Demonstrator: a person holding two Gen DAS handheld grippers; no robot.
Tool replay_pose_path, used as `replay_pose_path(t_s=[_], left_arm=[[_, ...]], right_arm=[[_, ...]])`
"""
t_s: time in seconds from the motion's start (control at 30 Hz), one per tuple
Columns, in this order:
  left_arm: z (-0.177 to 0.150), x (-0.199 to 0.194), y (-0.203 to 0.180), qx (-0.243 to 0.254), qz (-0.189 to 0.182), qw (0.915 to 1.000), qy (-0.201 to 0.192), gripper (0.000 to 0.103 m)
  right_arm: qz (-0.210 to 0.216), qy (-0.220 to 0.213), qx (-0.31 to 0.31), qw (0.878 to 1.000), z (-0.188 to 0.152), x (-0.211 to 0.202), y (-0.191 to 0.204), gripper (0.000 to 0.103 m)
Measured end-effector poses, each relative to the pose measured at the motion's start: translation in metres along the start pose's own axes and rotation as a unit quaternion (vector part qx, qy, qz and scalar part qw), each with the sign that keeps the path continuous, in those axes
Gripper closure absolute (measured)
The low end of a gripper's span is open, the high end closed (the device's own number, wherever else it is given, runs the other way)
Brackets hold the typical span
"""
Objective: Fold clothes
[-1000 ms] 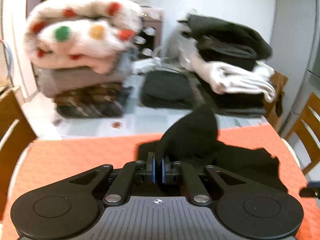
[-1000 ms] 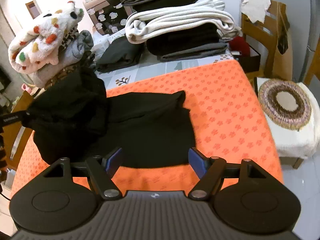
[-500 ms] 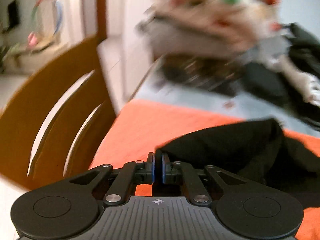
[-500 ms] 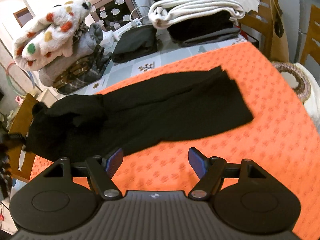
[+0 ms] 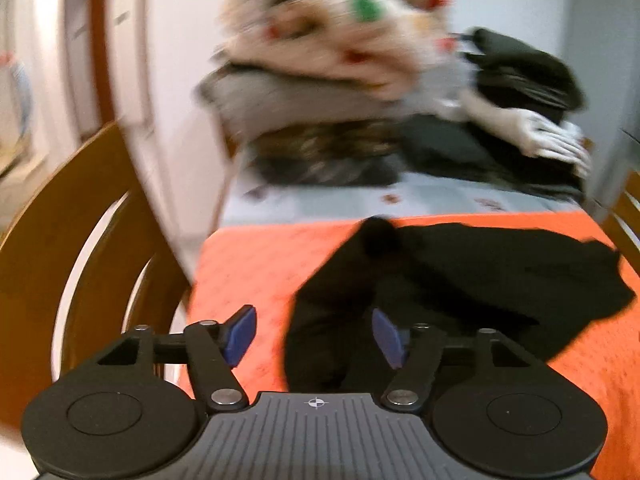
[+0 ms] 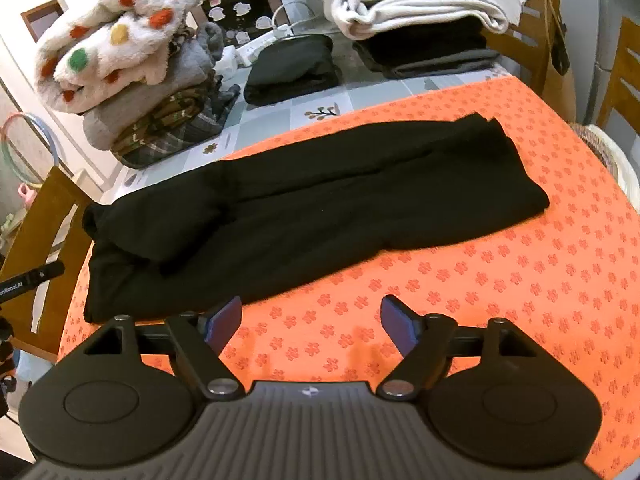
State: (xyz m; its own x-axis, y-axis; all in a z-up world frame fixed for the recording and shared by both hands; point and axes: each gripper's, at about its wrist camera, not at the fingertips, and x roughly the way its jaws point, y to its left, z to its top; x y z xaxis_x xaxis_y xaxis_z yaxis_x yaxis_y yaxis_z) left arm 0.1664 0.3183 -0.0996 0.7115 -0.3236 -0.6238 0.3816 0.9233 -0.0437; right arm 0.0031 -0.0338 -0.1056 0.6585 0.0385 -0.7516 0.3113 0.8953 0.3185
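A long black garment (image 6: 304, 208) lies stretched out across the orange patterned cloth (image 6: 520, 280), its left end bunched near the table's left edge. In the left wrist view the garment (image 5: 460, 280) lies just ahead of my left gripper (image 5: 314, 332), which is open and empty at the table's left end. My right gripper (image 6: 312, 320) is open and empty, hovering over the orange cloth just in front of the garment's near edge.
Folded piles stand at the back: a spotted fleece stack (image 6: 120, 52), a dark folded item (image 6: 292, 68) and a white and black stack (image 6: 420, 20). Wooden chairs stand at the left (image 5: 80, 260) and right (image 6: 624, 80). A round woven mat (image 6: 608, 152) lies at the right.
My left gripper pulled the garment's end out to the left, then opened and let it go. The garment now lies stretched out. My right gripper stayed open.
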Motion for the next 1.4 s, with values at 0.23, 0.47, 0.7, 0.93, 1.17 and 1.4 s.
replay_pose_path(t_s=[0.23, 0.47, 0.7, 0.93, 1.17, 1.4], left_arm=[[0.010, 0.008, -0.052, 0.099, -0.071, 0.9925, -0.004, 0.018], [0.010, 0.029, -0.088, 0.067, -0.177, 0.9804, 0.055, 0.016], [0.003, 0.072, -0.116, 0.046, -0.166, 0.9805, 0.094, 0.030], [0.025, 0.084, -0.094, 0.004, -0.167, 0.9833, 0.072, 0.090], [0.073, 0.090, -0.048, -0.048, -0.116, 0.9920, 0.010, 0.091], [0.099, 0.123, -0.006, -0.092, -0.072, 0.9931, 0.014, 0.091]], right_arm=[[0.001, -0.005, -0.005, 1.000, 0.007, 0.001, 0.006, 0.011], [-0.011, -0.005, 0.001, 1.000, 0.009, 0.003, 0.002, 0.008], [-0.026, 0.001, 0.023, 0.999, 0.007, 0.008, -0.008, 0.008], [-0.038, 0.016, 0.029, 0.999, 0.006, 0.017, -0.016, 0.008], [-0.045, 0.022, 0.025, 0.998, 0.018, 0.030, -0.021, 0.008], [-0.058, 0.005, -0.011, 0.998, 0.038, 0.043, -0.022, 0.009]])
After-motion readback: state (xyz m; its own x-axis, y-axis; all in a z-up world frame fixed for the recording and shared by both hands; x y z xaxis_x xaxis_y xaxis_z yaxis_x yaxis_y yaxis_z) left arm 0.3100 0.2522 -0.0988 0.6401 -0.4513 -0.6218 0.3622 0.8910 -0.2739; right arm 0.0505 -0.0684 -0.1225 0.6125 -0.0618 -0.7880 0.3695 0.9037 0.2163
